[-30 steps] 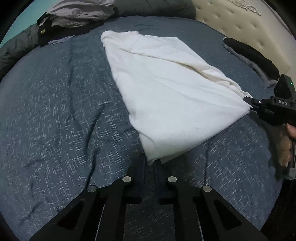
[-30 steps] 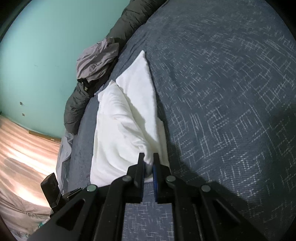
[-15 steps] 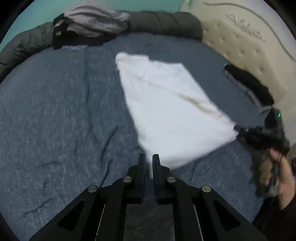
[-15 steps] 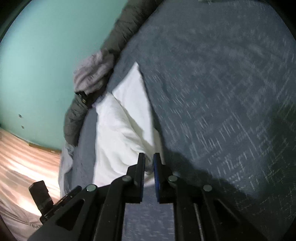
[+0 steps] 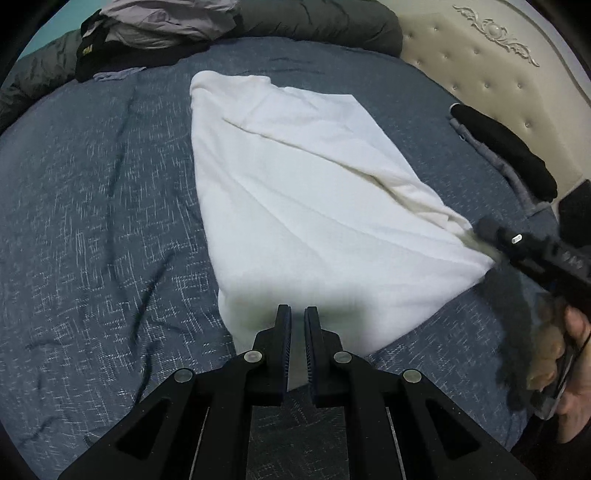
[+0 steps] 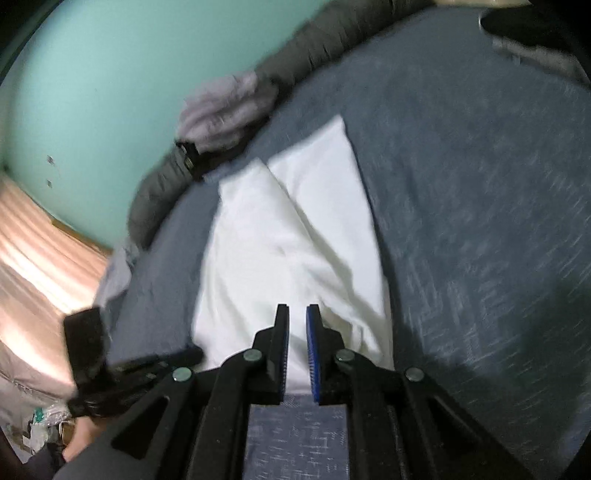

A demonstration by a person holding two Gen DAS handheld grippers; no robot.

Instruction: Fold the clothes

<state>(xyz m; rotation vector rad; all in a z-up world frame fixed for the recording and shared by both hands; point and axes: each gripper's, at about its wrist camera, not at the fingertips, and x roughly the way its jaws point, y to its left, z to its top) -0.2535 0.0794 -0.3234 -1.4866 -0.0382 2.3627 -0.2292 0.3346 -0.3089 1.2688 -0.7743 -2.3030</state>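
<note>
A white garment point(image 5: 306, 192) lies folded on the blue bedspread point(image 5: 92, 229), stretched toward me. My left gripper point(image 5: 297, 314) is shut on its near left corner, cloth showing between the fingers. My right gripper point(image 6: 297, 312) is shut on the other near corner of the white garment point(image 6: 291, 251). In the left wrist view the right gripper point(image 5: 480, 227) pinches that corner at the right. In the right wrist view the left gripper point(image 6: 195, 354) shows at the lower left.
A pile of grey and black clothes point(image 5: 155, 29) and a dark quilt point(image 5: 321, 20) lie at the far edge. A black garment point(image 5: 506, 147) lies by the cream headboard point(image 5: 491, 66). A teal wall point(image 6: 110, 74) stands beyond the bed.
Both grippers have kept their hold and pulled the near edge of the garment up and toward me. The cloth now lies flatter and longer on the bed.
</note>
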